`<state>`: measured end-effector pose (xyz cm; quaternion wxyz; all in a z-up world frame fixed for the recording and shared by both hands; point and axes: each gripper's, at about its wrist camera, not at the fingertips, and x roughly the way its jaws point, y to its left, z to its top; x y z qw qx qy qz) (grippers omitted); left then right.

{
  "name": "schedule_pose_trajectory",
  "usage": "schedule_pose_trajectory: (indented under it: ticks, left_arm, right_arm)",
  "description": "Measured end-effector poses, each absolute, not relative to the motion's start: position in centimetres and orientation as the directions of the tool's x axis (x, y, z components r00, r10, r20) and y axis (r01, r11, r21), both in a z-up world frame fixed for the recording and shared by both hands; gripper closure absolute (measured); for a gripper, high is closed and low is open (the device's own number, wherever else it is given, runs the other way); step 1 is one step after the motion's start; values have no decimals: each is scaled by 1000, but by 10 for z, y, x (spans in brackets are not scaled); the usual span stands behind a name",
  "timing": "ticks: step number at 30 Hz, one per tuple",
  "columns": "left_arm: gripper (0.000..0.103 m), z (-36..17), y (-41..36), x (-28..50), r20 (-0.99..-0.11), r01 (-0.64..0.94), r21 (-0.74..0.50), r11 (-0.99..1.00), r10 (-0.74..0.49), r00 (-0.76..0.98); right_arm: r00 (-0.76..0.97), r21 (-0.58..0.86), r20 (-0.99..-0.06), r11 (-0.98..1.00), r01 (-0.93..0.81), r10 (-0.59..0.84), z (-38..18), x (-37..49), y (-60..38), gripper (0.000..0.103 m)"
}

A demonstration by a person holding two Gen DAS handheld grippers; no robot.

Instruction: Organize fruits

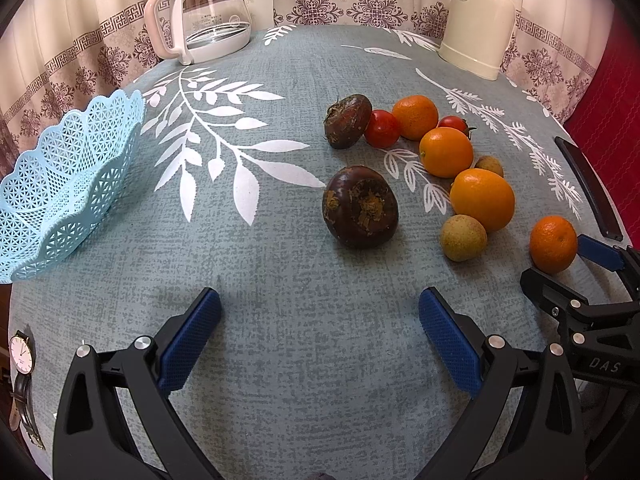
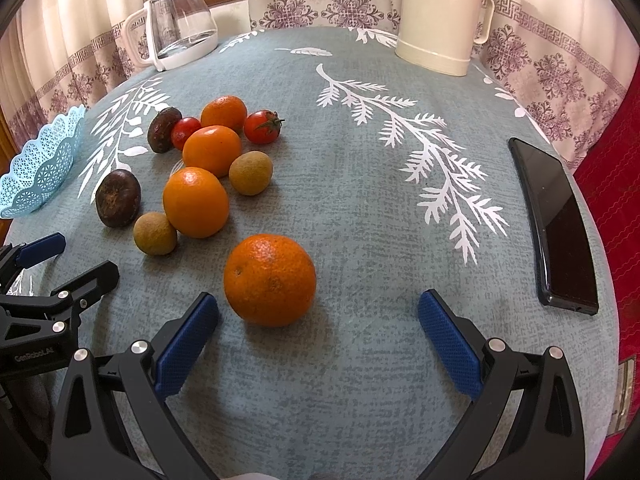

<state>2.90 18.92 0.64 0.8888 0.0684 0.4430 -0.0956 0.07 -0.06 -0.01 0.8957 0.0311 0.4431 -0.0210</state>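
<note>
A light blue lattice basket [image 1: 60, 172] stands empty at the table's left edge. Loose fruit lies to its right: two dark brown water chestnuts [image 1: 360, 212], several oranges [image 1: 482, 199], two red tomatoes [image 1: 382, 128] and two small tan longans [image 1: 463, 237]. My left gripper [image 1: 320, 308] is open above the bare cloth, short of the nearer chestnut. My right gripper [image 2: 318, 312] is open too, and a lone orange [image 2: 270, 280] sits just ahead of its left finger [image 2: 188, 348]. That orange [image 1: 553, 243] lies at the right in the left wrist view, beside the right gripper's blue pad.
A glass kettle [image 1: 208, 12] with a white handle stands at the back left, a cream jug [image 2: 440, 16] at the back right. A black phone [image 2: 556, 224] lies near the right edge. A wristwatch [image 1: 22, 364] rests at the table's near left. Patterned curtains hang behind.
</note>
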Motion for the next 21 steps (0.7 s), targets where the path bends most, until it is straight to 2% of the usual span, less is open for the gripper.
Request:
schedule_pose_trajectory:
  ticks: [21]
  left_arm:
    - [2,7,188,29,-801,230,38,972,-108,589]
  right_arm:
    - [602,49,-798,997,52,7,0,1,0,5]
